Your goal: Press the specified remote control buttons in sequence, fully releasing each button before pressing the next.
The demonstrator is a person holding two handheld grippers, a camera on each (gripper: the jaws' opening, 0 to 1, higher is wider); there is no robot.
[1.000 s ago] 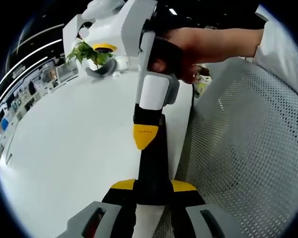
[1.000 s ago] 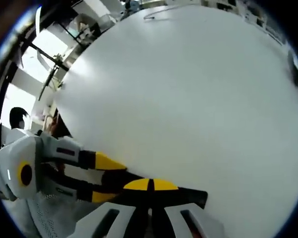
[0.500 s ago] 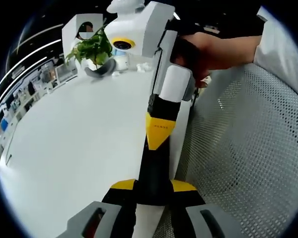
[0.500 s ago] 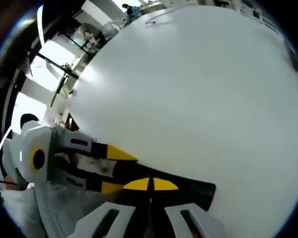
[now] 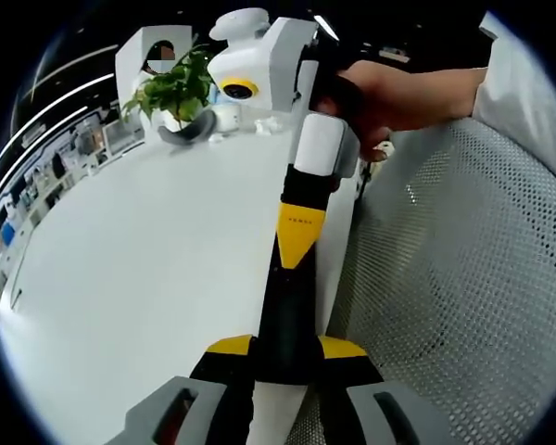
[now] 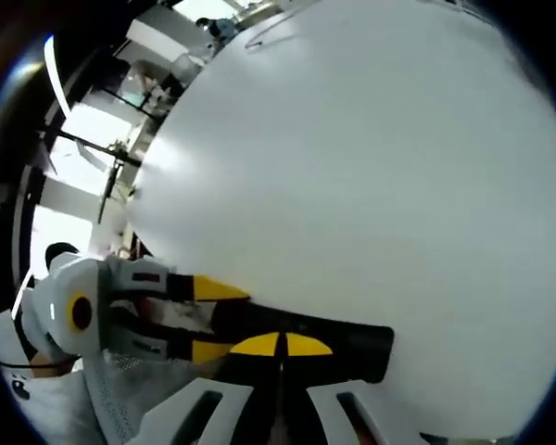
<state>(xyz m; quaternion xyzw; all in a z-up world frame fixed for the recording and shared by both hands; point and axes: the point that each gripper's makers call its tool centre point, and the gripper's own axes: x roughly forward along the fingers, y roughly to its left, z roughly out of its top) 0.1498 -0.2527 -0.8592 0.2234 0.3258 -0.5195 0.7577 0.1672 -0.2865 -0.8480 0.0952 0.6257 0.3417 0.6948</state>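
Observation:
A long black remote (image 5: 287, 306) sticks out forward over the white table (image 5: 120, 278), and my left gripper (image 5: 285, 349) is shut on its near end. My right gripper (image 5: 297, 243), held by a hand (image 5: 398, 88), comes down from the top with its yellow tips together on the remote's top face. In the right gripper view, my right gripper (image 6: 280, 345) is shut with its tips against the remote (image 6: 347, 338). There the left gripper (image 6: 233, 322) clamps the remote from the left. The buttons are hidden.
A grey perforated chair back (image 5: 463, 278) stands close along the table's right edge. A potted plant (image 5: 171, 88) and small white items sit at the far end. A thin cable (image 6: 278, 23) lies near the table's far rim (image 6: 371, 167).
In the left gripper view, the right gripper's yellow tip has shifted to the right and a little farther up the remote. The left gripper still holds the remote in the same place.

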